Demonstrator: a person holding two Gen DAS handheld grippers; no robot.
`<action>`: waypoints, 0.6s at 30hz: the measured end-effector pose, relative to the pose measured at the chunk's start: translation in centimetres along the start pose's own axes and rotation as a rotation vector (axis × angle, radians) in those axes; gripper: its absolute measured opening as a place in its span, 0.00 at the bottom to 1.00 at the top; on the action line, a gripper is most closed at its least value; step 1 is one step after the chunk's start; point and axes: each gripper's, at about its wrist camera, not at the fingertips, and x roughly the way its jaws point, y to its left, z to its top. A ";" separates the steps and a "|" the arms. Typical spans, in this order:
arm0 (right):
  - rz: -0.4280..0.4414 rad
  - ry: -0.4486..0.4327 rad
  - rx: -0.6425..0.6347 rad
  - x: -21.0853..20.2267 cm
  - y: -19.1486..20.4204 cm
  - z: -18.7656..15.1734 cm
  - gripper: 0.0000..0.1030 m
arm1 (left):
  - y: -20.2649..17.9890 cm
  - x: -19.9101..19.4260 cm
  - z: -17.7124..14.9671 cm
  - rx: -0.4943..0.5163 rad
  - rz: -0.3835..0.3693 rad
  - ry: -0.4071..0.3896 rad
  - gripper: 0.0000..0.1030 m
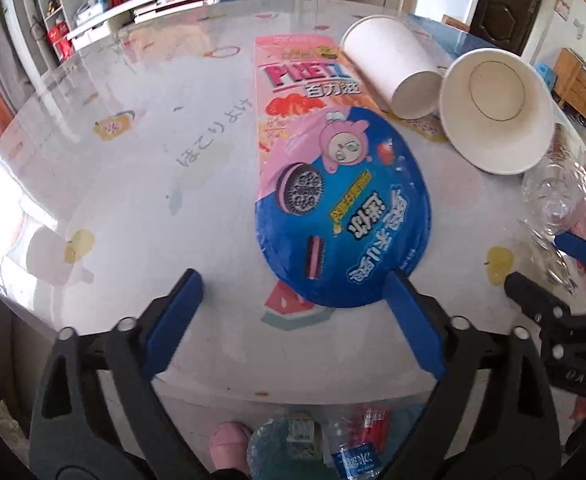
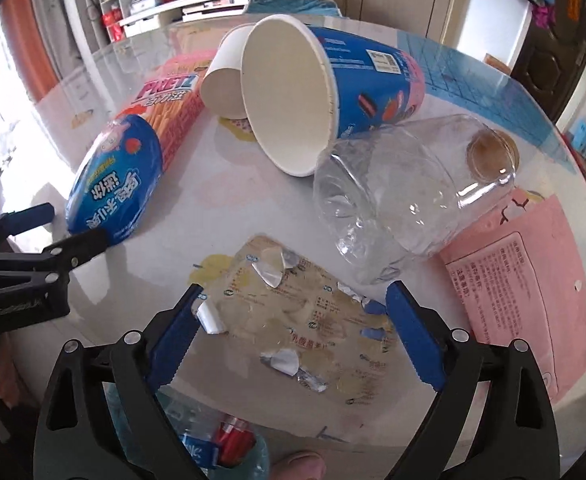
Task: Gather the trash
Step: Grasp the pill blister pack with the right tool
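A round glass-topped table (image 1: 133,152) carries scattered trash. A pink Pretz box (image 1: 293,92) lies flat at centre, a blue Oreo lid (image 1: 353,220) overlapping its near end. Beyond, a blue Oreo tub (image 2: 333,88) lies on its side, touching a tipped white paper cup (image 2: 225,84). A clear plastic bottle (image 2: 405,200) rests against the tub, beside a pink packet (image 2: 533,292). A torn transparent wrapper (image 2: 301,320) sits nearest. The left gripper (image 1: 293,284) hangs spread wide at the lid's edge; the right gripper (image 2: 293,296), likewise agape, straddles the wrapper.
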 end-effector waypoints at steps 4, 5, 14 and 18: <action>0.020 0.003 0.037 -0.7 -1.6 -0.5 0.55 | -0.3 -0.7 -0.4 0.011 -0.012 -0.012 0.59; 0.029 0.005 0.051 -0.9 -1.9 -0.5 0.47 | -0.3 -0.9 -0.4 0.010 -0.012 -0.013 0.55; 0.129 -0.021 0.138 -2.8 -3.4 -1.0 0.10 | 0.5 -1.4 -0.5 -0.022 -0.054 0.001 0.17; 0.153 -0.051 0.135 -4.3 -3.3 -1.4 0.07 | 1.4 -1.5 -0.6 -0.054 -0.106 0.007 0.00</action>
